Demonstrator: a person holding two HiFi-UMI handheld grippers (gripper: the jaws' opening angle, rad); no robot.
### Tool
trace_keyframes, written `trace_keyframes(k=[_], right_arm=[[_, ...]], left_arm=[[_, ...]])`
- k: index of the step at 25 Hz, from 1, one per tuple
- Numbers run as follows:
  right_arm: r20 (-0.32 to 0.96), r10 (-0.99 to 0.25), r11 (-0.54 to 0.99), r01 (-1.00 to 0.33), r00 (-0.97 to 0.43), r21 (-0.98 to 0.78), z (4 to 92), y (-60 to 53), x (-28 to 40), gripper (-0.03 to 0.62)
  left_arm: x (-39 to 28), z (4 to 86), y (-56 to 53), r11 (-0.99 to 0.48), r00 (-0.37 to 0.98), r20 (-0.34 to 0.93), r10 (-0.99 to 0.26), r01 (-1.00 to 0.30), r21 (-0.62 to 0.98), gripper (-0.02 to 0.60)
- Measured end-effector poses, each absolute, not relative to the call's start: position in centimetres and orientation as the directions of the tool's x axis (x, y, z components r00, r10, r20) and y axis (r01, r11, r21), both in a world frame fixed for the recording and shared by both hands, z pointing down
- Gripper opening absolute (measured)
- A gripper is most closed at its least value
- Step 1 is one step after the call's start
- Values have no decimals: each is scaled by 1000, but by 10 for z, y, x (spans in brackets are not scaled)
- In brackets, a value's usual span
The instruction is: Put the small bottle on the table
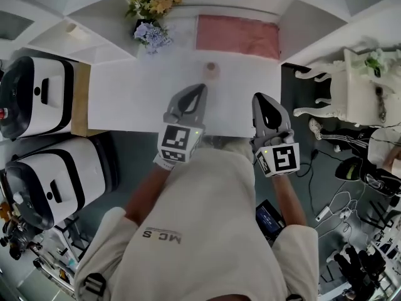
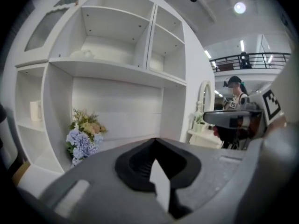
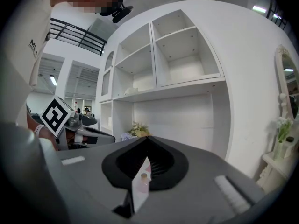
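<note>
Two grey grippers, both closed on nothing, are held above the near edge of a white table.

The left gripper (image 1: 199,88) and the right gripper (image 1: 259,97) are matt grey plastic shells. Each tapers to a point where its jaws meet, with ribbed black pads lining the hollow behind the tips. The small bottle (image 1: 211,69) stands upright on the smooth white table (image 1: 125,99), ahead of the two tips and apart from both. It looks pale pink with a tan cap. A pink, soft-looking rectangular cloth (image 1: 238,36) lies behind it to the right, and a loose bunch of yellow and lilac flowers (image 1: 152,17) sits at the back left corner. The white shelf unit (image 2: 117,45) behind has square-cut compartments. One upper compartment holds a small white thing (image 2: 86,53) too faint to identify.
</note>
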State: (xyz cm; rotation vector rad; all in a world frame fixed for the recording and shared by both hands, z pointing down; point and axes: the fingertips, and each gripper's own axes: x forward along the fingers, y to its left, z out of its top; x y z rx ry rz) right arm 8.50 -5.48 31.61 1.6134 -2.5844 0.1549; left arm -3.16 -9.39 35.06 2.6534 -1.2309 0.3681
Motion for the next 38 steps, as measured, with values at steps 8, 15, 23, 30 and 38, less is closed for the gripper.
trace_keyframes(k=[8, 15, 23, 30, 38], right_arm=[[94, -899, 430, -903, -429, -5, 296, -41, 81, -5], [97, -899, 429, -904, -426, 2, 296, -34, 78, -5], [108, -893, 442, -897, -438, 15, 298, -34, 68, -5], [106, -892, 443, -897, -439, 15, 296, -36, 67, -5], [104, -891, 445, -895, -442, 7, 297, -35, 62, -5]], left_arm=[[-36, 325, -86, -641, 630, 262, -731, -766, 54, 0], [-33, 329, -73, -654, 645, 262, -718, -754, 63, 0], [-39, 333, -70, -651, 643, 267, -717, -756, 71, 0], [-42, 333, -68, -653, 645, 269, -715, -754, 73, 0], [-48, 332, -67, -646, 641, 269, -719, -759, 84, 0]])
